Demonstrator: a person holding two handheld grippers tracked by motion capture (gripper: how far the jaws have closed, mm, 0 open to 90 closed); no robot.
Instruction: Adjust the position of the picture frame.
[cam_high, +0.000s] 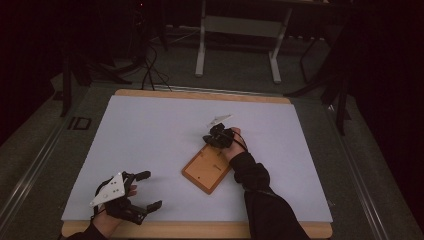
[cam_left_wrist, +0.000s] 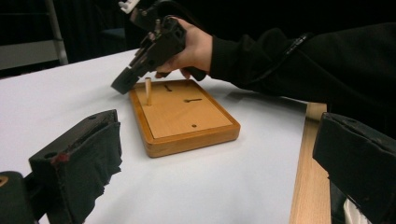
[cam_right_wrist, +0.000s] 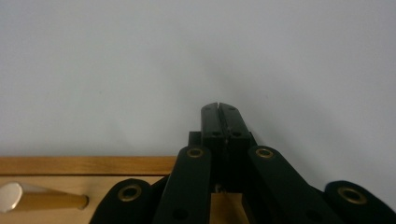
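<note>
Jaws of the left gripper (cam_high: 148, 190) stand wide apart with nothing between them, hovering near the front left corner of the white surface (cam_high: 150, 130). From its own view the two black jaws frame the scene, one low at the left with frayed black padding, the other at the right edge above the surface's light wooden border (cam_left_wrist: 308, 177). The person's left hand (cam_high: 112, 212) grips it from below, and the grey three-cornered plate (cam_high: 108, 190) on top tilts toward the camera.

Well apart from it, near the middle of the surface, lies a flat rectangular wooden board with a raised rim (cam_high: 206, 170), turned at an angle. Small dark holes and slots mark its top, and a short pale wooden peg (cam_left_wrist: 148, 91) stands upright in it near the far corner.

At the board's far end, the right gripper (cam_high: 209, 139) has its jaws pressed together, empty. In the left gripper view they point down and sit just beside the peg; whether they touch it, I cannot tell. In the right gripper view the closed tips reach past the board's rim over the white surface. The right hand (cam_high: 231, 145) wraps the gripper, its black sleeve (cam_high: 260, 195) stretching diagonally from the lower right.
</note>
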